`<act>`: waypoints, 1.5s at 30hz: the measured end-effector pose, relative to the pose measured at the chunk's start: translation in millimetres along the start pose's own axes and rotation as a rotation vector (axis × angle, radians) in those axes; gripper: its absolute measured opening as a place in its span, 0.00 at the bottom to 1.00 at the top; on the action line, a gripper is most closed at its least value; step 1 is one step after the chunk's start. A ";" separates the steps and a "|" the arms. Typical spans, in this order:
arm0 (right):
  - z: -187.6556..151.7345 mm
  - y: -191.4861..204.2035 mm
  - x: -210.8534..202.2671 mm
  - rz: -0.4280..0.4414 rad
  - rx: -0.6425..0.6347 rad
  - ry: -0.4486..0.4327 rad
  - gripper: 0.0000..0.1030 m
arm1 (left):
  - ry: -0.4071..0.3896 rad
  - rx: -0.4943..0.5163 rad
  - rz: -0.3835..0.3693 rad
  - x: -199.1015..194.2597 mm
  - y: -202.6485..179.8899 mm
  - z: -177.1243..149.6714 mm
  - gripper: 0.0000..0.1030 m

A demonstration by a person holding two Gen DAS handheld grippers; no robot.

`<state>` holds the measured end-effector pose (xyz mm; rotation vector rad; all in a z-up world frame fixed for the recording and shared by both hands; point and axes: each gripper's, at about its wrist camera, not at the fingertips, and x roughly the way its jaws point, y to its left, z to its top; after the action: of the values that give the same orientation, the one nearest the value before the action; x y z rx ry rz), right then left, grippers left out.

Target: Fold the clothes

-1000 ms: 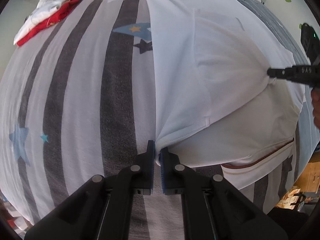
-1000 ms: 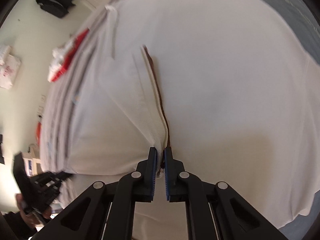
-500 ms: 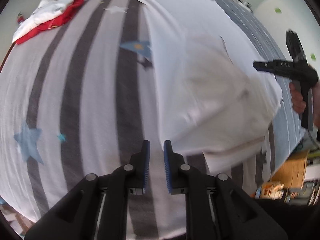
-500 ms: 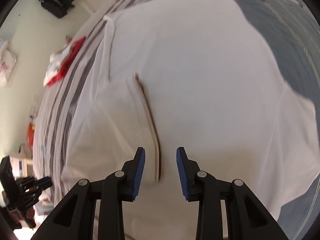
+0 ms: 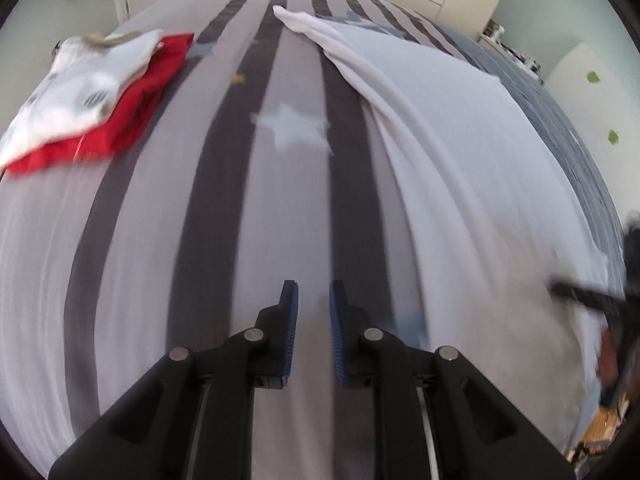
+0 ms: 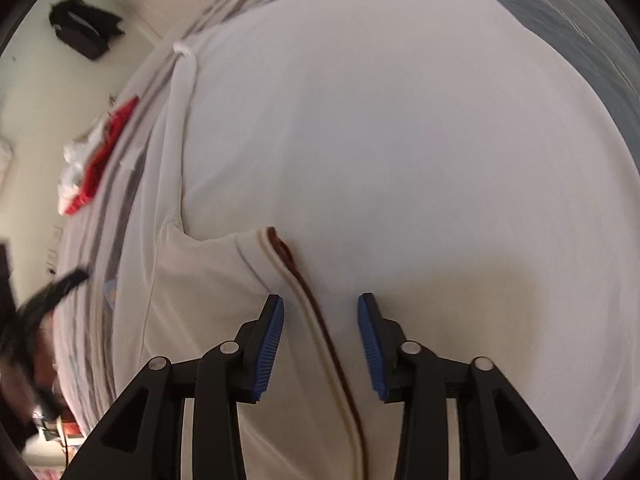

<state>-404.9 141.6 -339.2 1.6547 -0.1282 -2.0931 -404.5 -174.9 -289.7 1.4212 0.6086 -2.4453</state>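
Having let go of the white shirt (image 6: 380, 140), both grippers are standing empty: left gripper (image 5: 313, 286) slightly apart over striped bedding (image 5: 248, 216), right gripper (image 6: 321, 300) opening, seemingly straddling the collar (image 6: 304, 288).

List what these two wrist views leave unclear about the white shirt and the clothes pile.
- White shirt, right wrist view: near hem runs off the bottom edge, behind the right gripper.
- Shirt's right side, left wrist view: motion blur smears it.
- Red and white clothes pile, left wrist view: blurred, so the number of garments is unclear.
- Pile, right wrist view: too small.
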 end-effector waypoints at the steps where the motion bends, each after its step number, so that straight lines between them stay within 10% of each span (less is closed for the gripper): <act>1: -1.0 -4.7 -2.3 0.012 0.012 -0.004 0.32 | -0.011 -0.004 0.002 8.4 3.0 14.4 0.13; 18: 96.7 -43.6 -17.4 0.002 0.042 -0.120 0.34 | -0.106 -0.167 -0.050 139.9 49.2 303.1 0.24; 32: 107.5 -52.1 -12.1 0.015 0.042 -0.102 0.34 | -0.056 -0.014 0.026 181.0 9.5 373.7 0.24; 45: 101.9 -62.8 -20.5 0.032 0.062 -0.110 0.34 | -0.066 0.087 0.054 168.7 -19.4 393.4 0.03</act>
<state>-516.0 184.4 -315.4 1.5617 -0.2560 -2.1762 -797.1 -343.9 -259.8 1.3640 0.4490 -2.4933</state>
